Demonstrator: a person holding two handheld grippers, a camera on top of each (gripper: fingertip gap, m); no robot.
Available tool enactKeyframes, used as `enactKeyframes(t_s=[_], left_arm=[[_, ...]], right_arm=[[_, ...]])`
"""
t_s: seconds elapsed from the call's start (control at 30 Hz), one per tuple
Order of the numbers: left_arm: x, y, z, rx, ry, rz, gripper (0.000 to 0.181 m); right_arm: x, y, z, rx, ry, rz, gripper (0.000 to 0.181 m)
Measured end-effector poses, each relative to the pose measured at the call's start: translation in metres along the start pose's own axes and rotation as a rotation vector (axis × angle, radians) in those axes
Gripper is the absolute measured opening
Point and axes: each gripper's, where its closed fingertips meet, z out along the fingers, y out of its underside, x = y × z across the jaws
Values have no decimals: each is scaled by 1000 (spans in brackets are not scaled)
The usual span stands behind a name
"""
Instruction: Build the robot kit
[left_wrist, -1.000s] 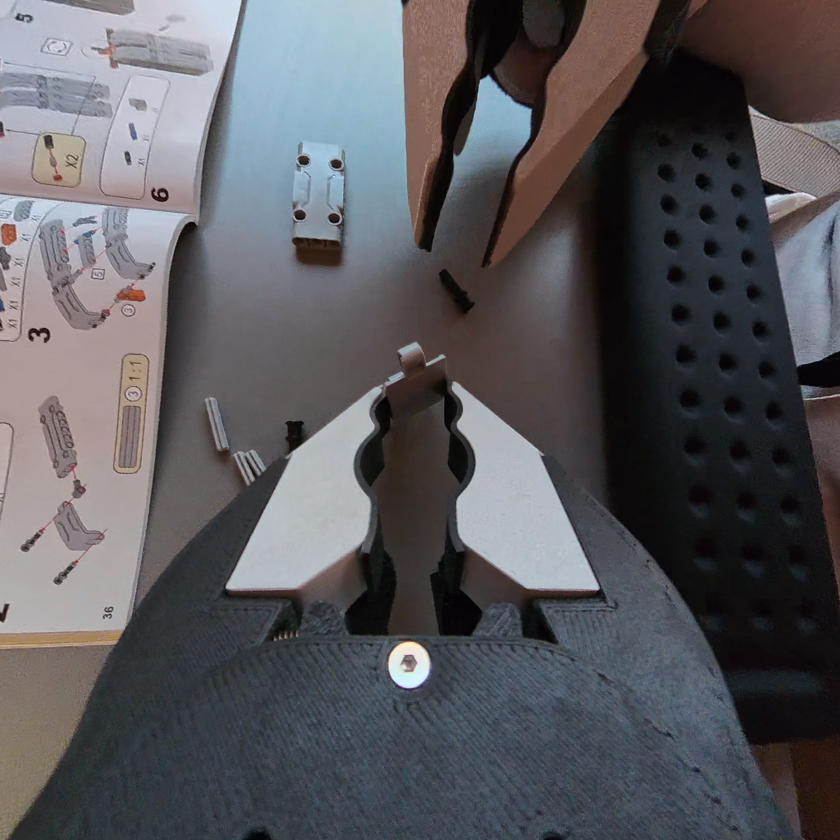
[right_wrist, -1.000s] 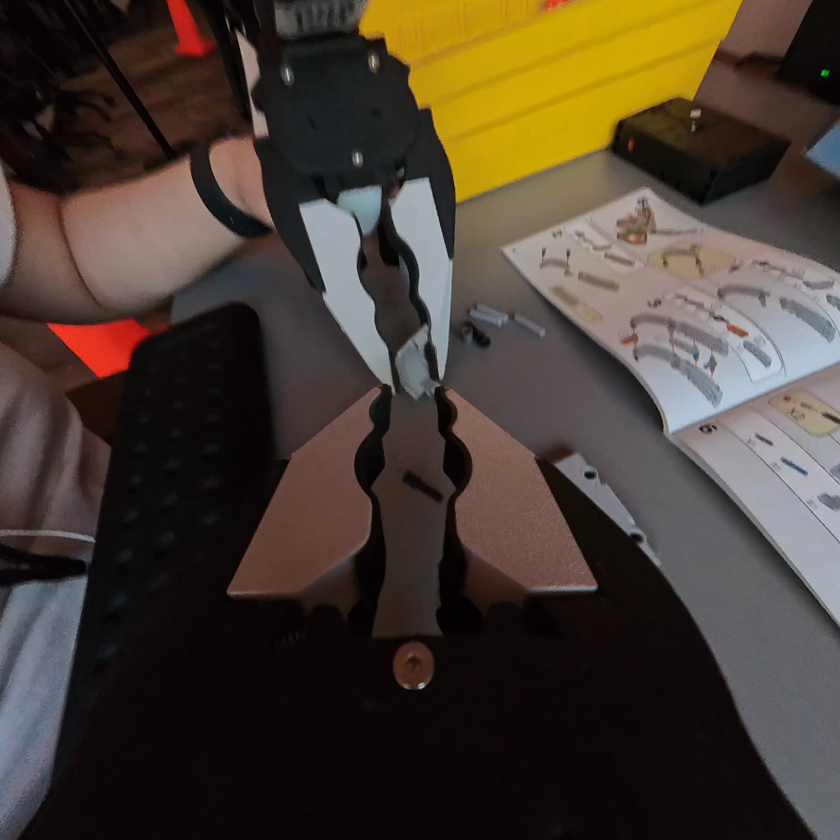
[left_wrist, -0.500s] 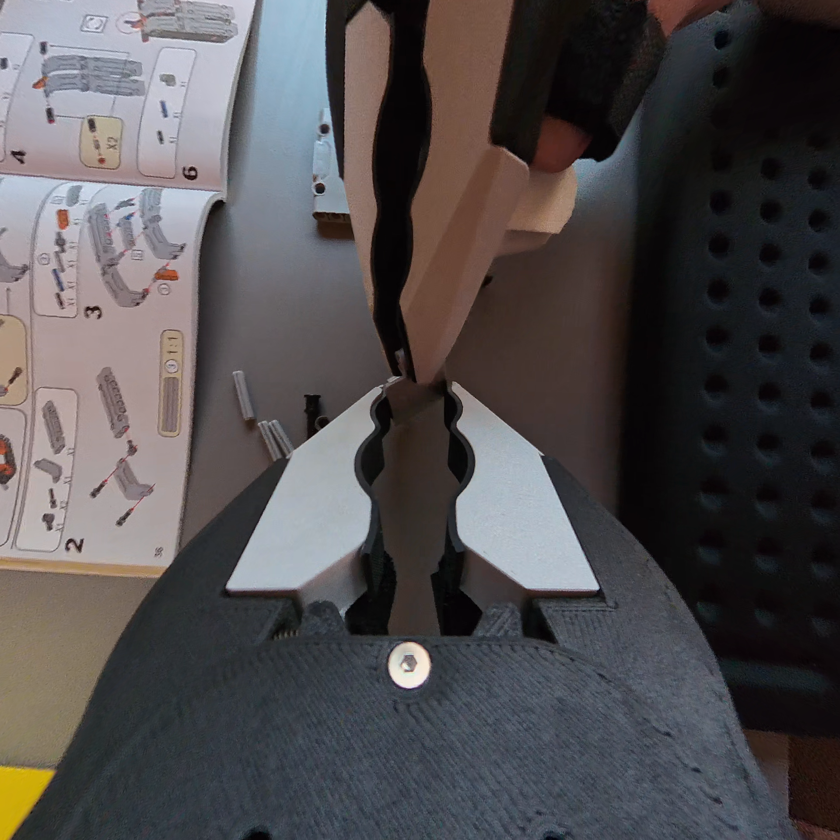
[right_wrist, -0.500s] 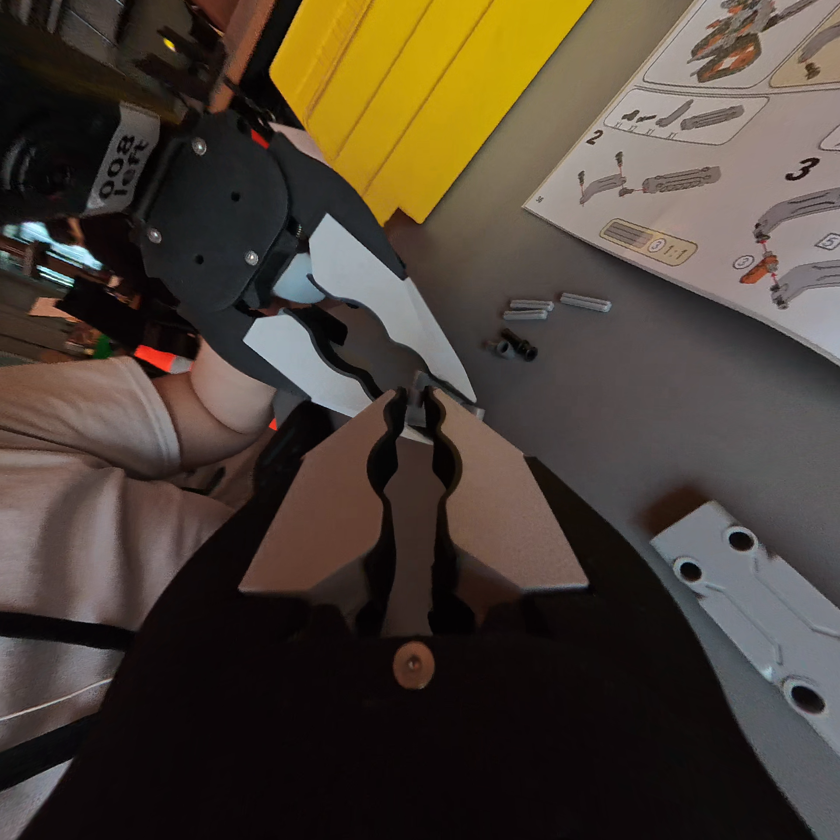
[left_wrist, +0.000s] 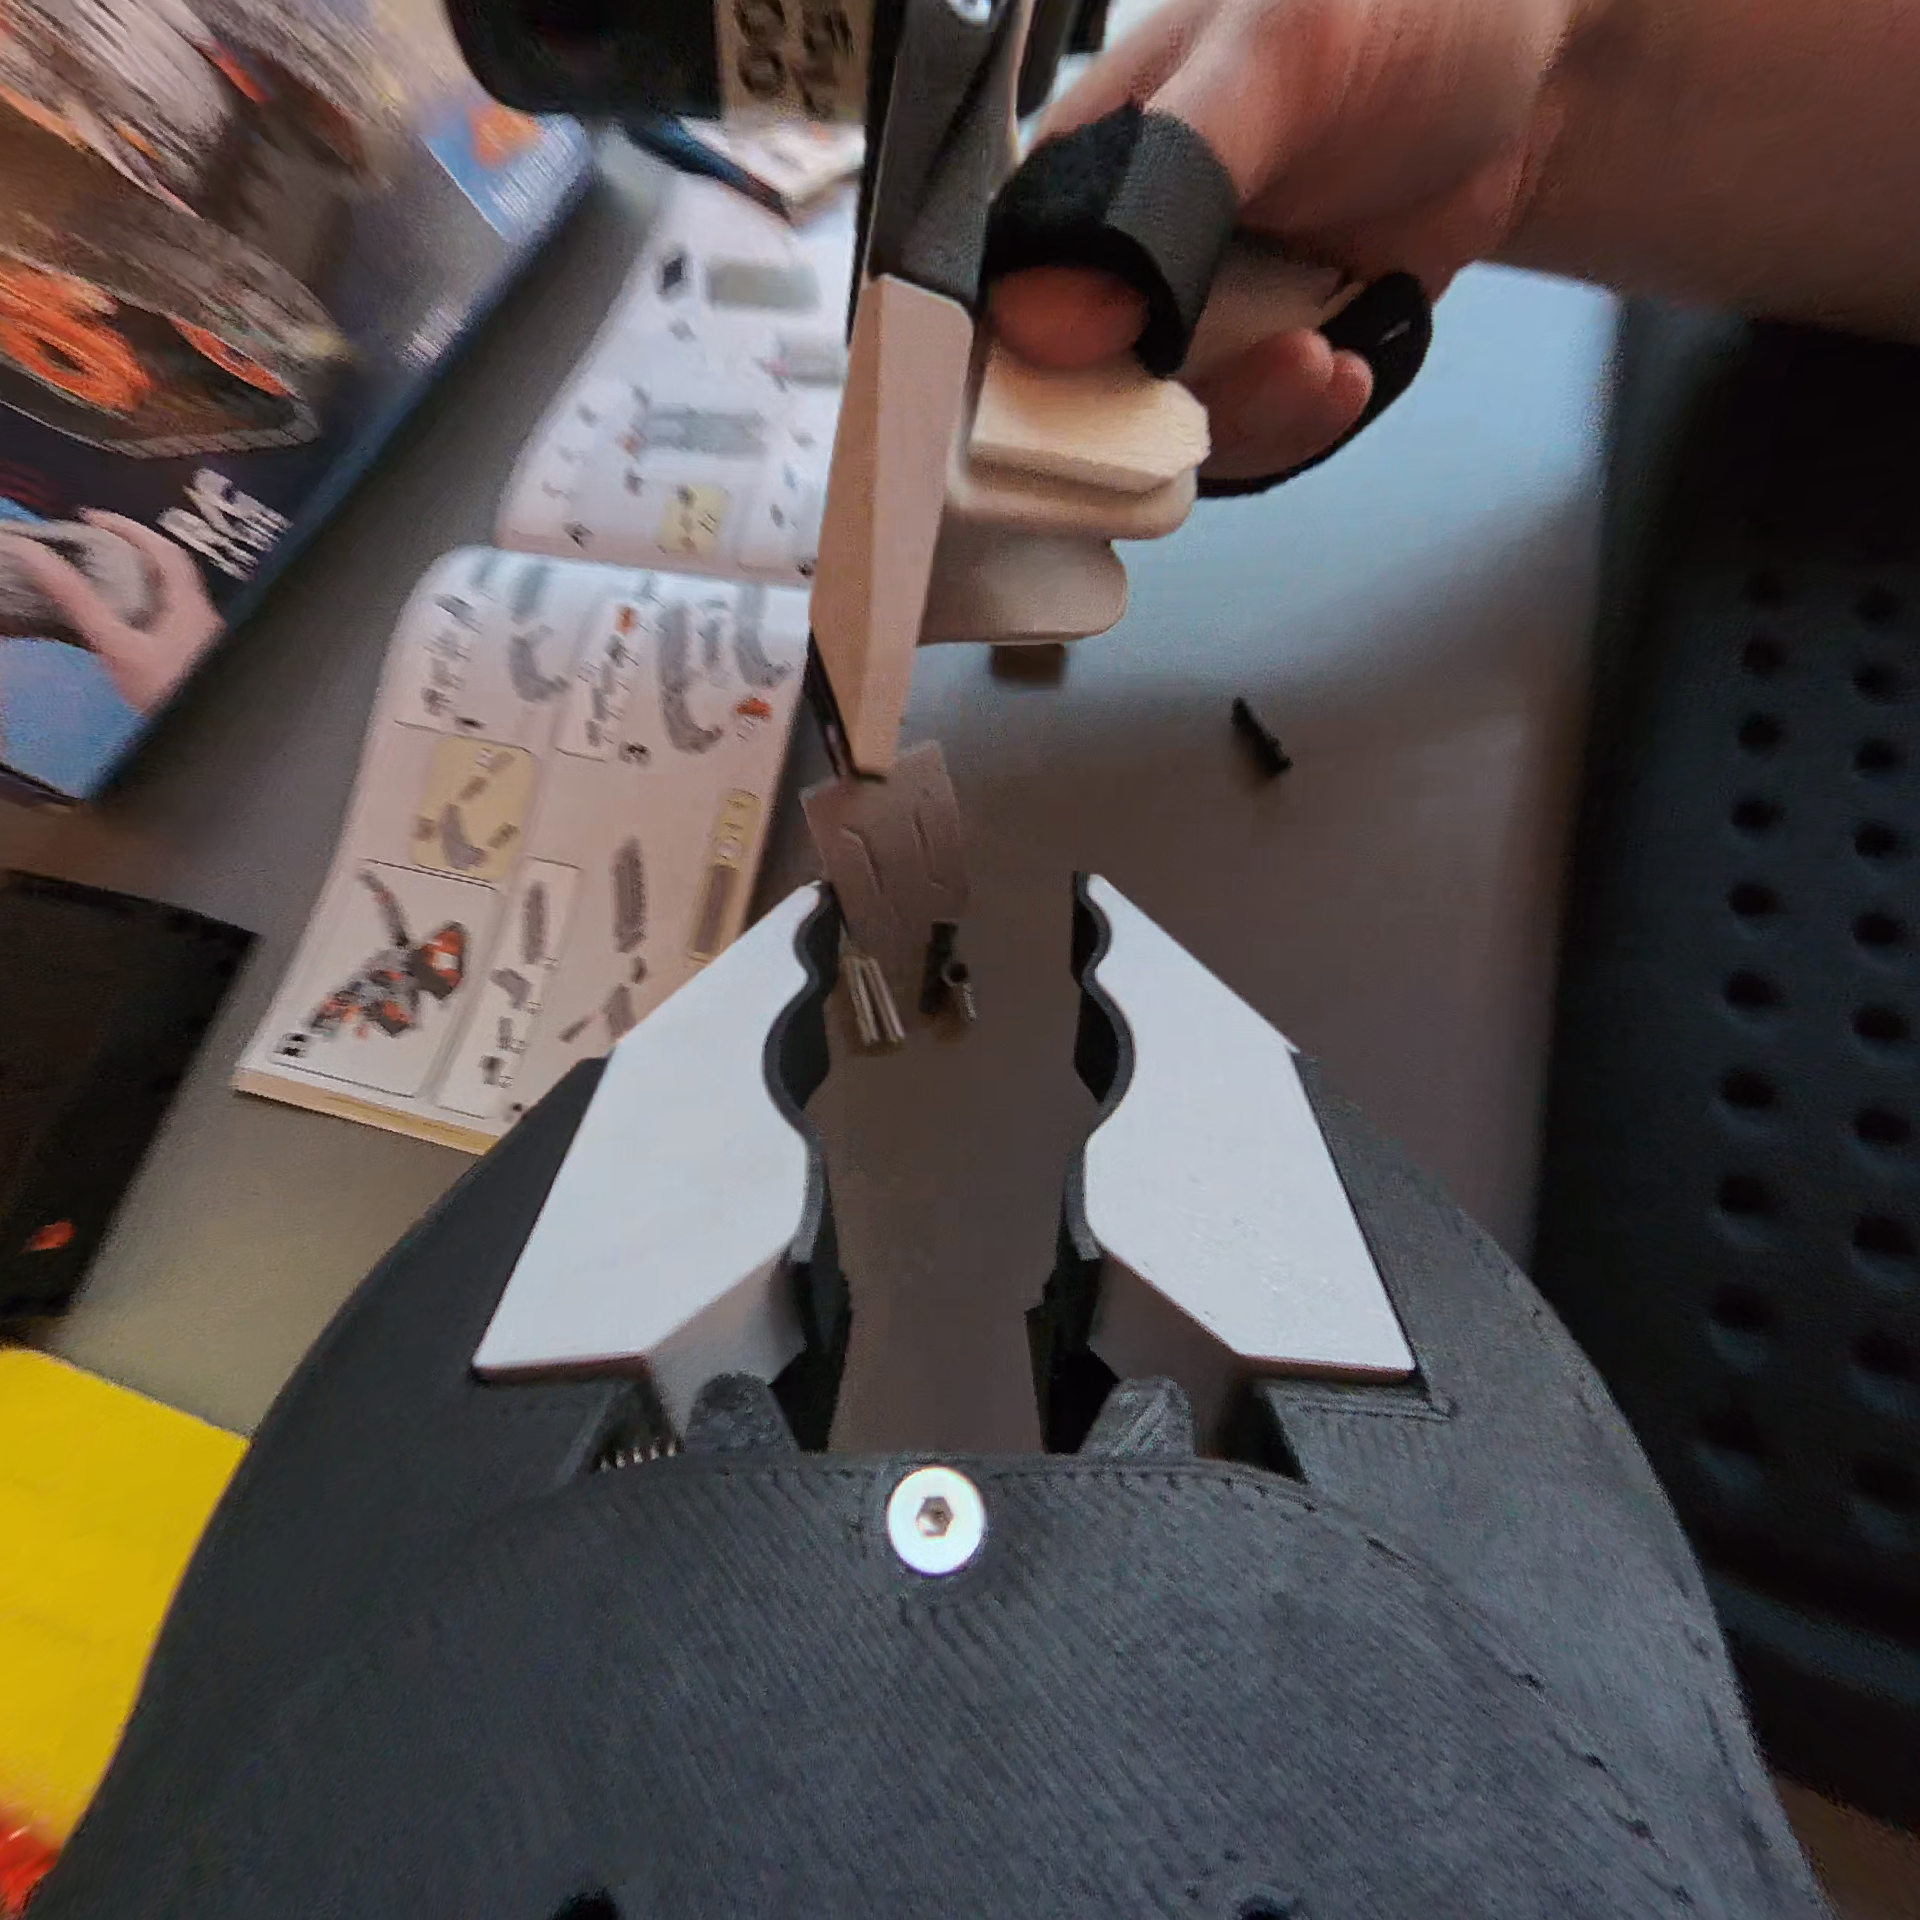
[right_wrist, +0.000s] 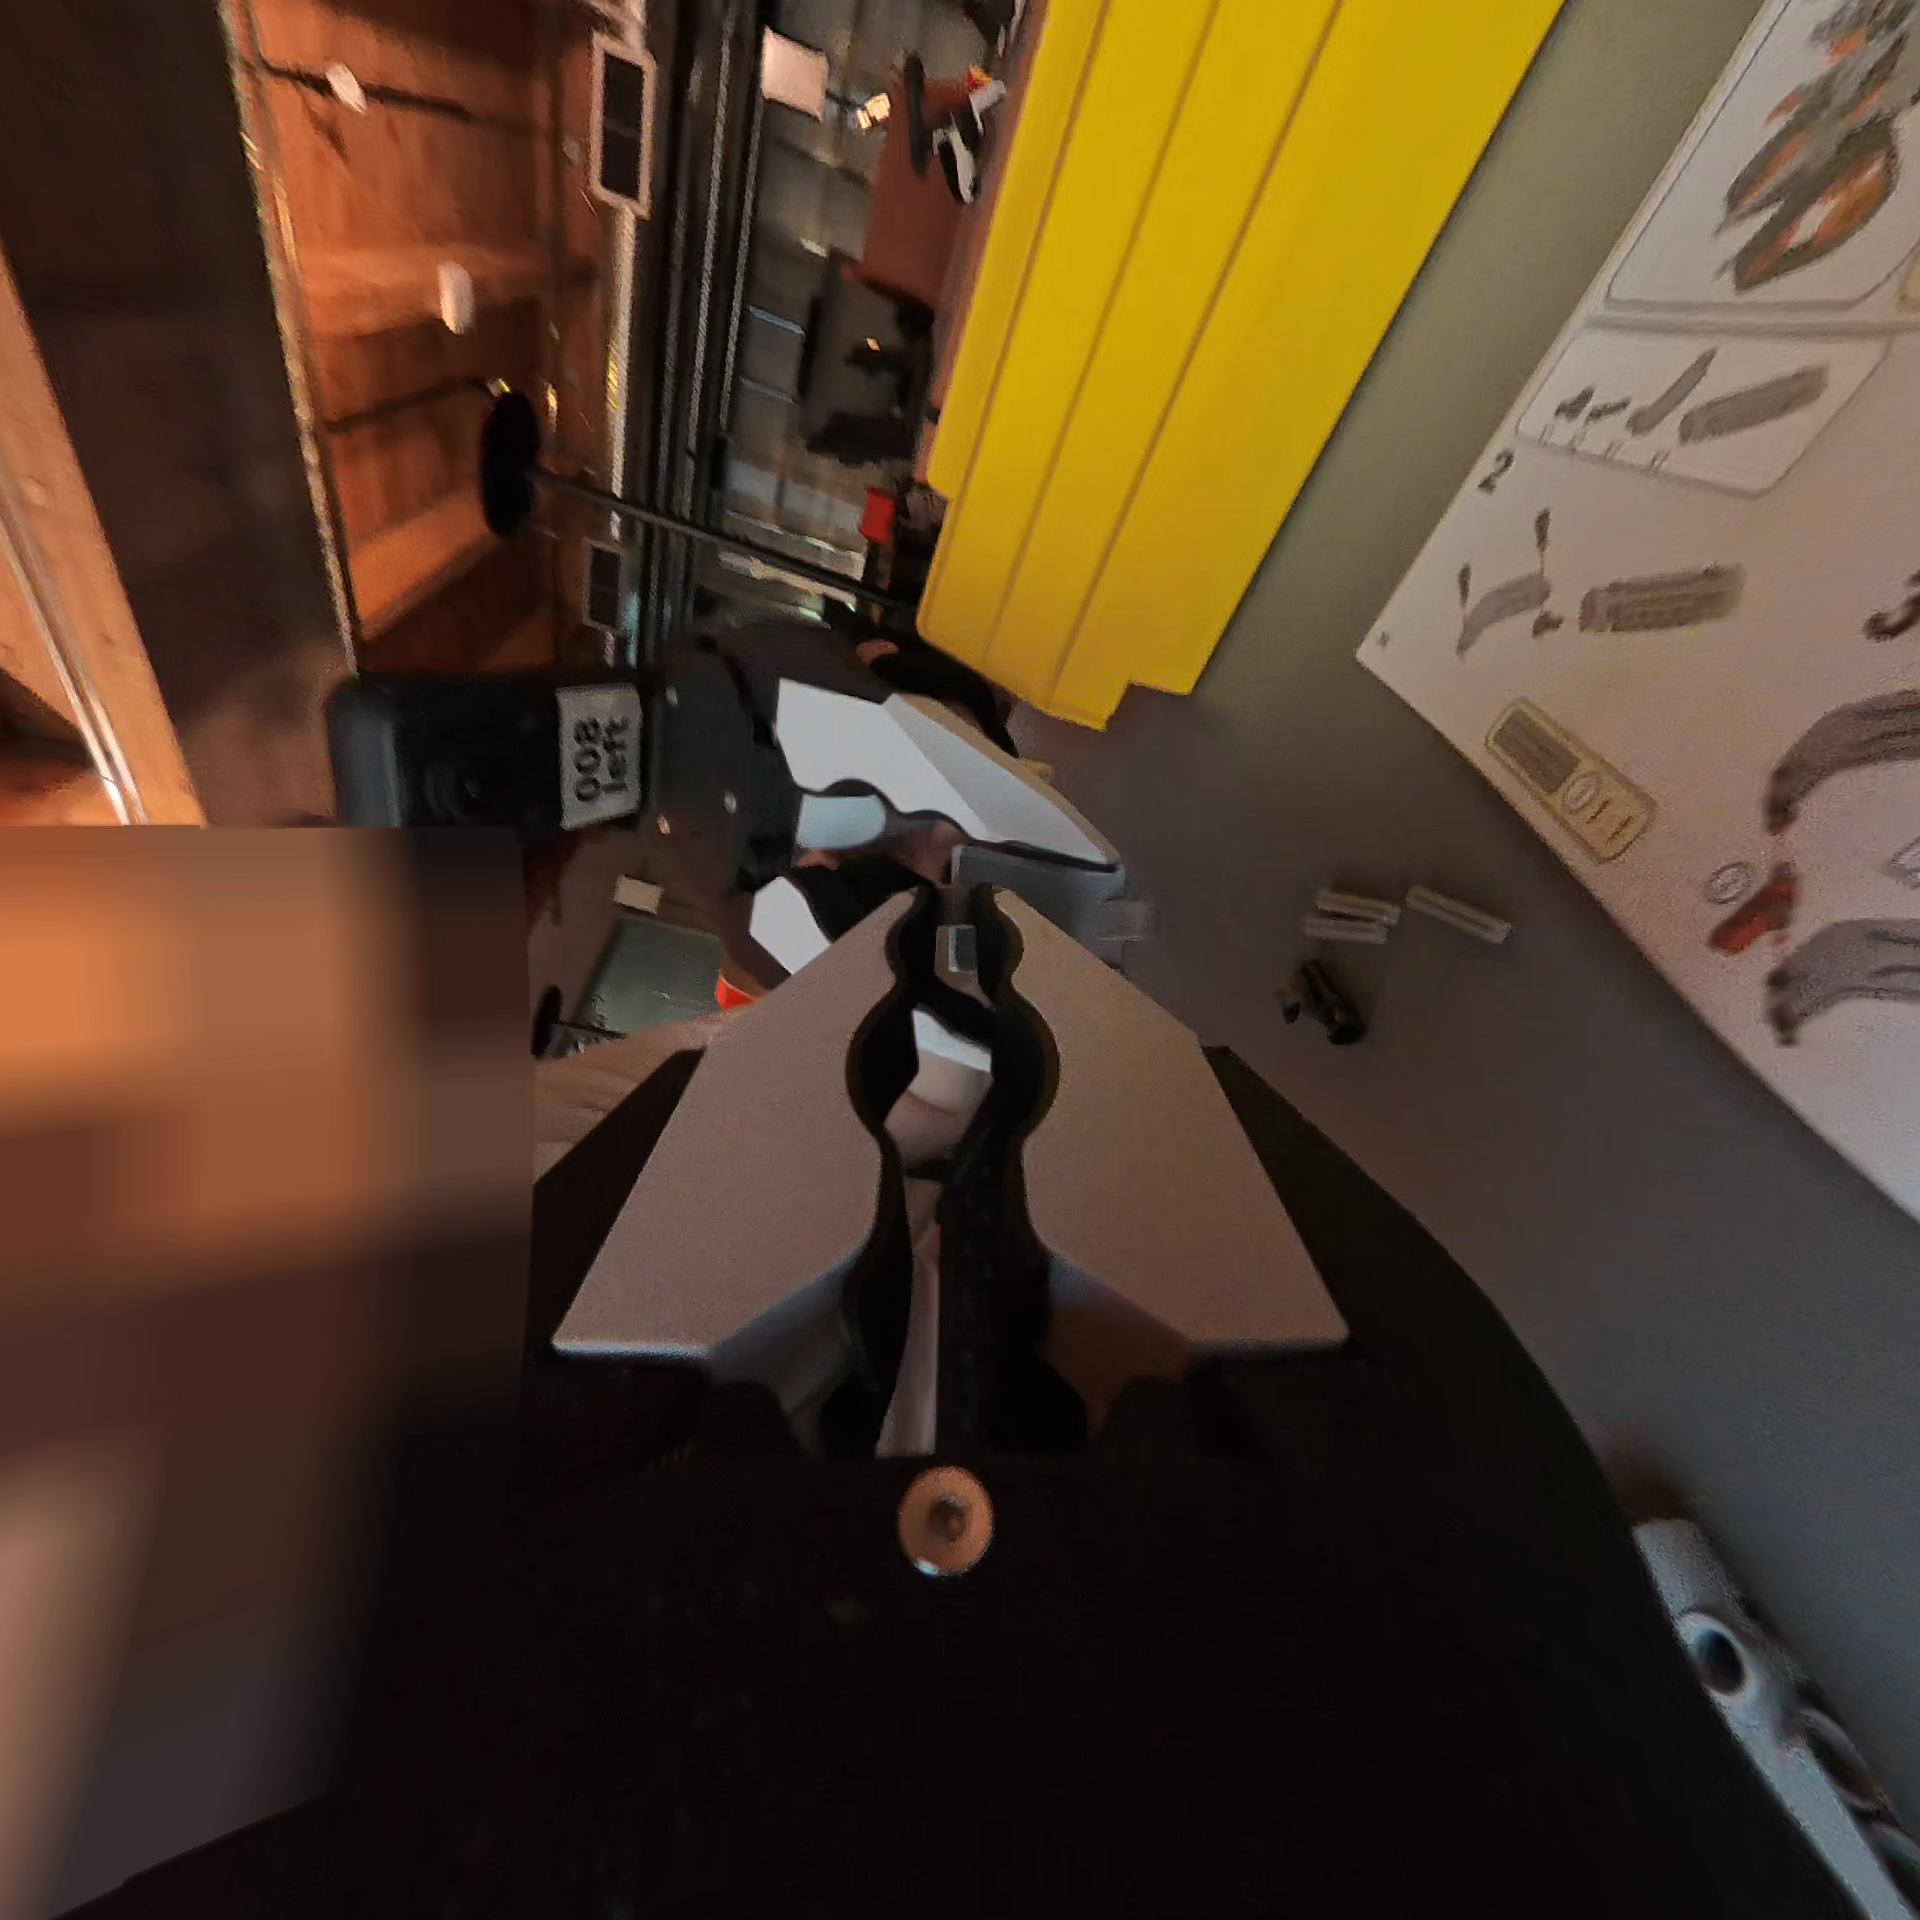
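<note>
my left gripper: jaws spread wide, gripping nothing | my right gripper: clamped on small grey panel piece, up over the table | grey pins + black pin lying nearby, booklet off left

We see soft daylight on the grey table in the left wrist view, with motion blur smearing the printed box and the booklet. The right wrist view is dimmer: its lower half sinks into black, the yellow bin glares, and the edges bend with wide-angle distortion.
</note>
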Motion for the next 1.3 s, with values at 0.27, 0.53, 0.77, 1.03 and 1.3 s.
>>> enactKeyframes(t_s=[0.27, 0.53, 0.77, 1.03, 1.3], left_arm=[[-30, -19, -17, 156, -183, -8, 49], [-31, -10, -8, 105, -196, 6, 43], [-37, -8, -7, 100, -233, -7, 35], [-45, -3, -2, 99, -264, -51, 29], [-45, -13, -5, 195, -225, -148, 29]], right_arm=[[0, -89, -69, 285, -147, 162, 4], [18, -114, -71, 407, -335, 353, 4], [23, -109, -63, 419, -369, 417, 5], [24, -102, -63, 423, -411, 466, 5], [7, -67, -52, 418, -429, 471, 5]])
